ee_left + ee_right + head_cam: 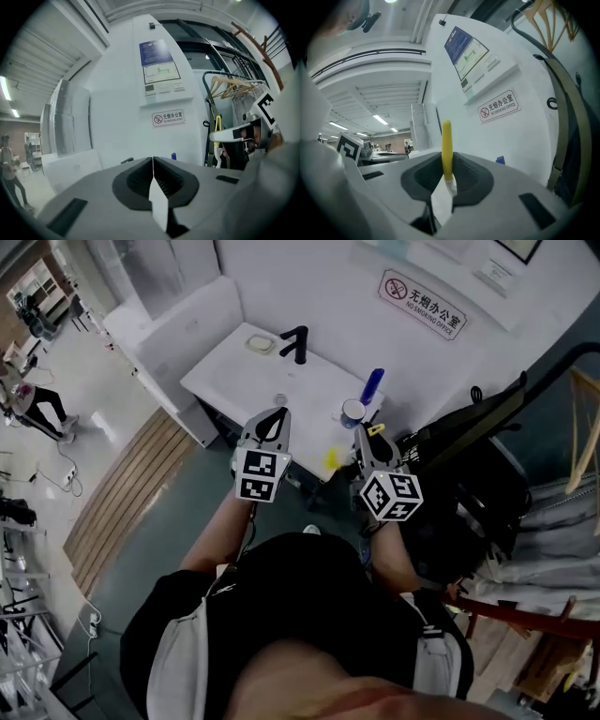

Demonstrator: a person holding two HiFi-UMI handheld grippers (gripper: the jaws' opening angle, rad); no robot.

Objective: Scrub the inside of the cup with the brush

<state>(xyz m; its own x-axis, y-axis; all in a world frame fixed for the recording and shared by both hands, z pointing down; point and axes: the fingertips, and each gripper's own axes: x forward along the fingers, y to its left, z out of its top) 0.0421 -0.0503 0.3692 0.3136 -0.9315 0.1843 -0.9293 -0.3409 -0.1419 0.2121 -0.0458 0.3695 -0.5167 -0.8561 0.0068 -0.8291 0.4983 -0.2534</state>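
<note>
The brush handle point(446, 140) looks like smooth glossy yellow plastic, the right hand-held gripper point(446, 161) matt grey plastic with ribbed black pads point(467, 178), the white surface point(234, 367) smooth and matt.

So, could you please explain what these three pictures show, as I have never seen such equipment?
No robot here: a person holds a two-jaw gripper in each hand. The head view comes from a camera on the person's head, looking down at the left gripper and right gripper; the marker cubes belong to them. The other two views come from cameras riding on each gripper, looking along its jaws. Ahead stands a white table with a cup, a blue bottle and a black object I cannot identify. The left gripper is shut and empty; the right gripper is shut on a slim yellow handle, presumably the brush.
</note>
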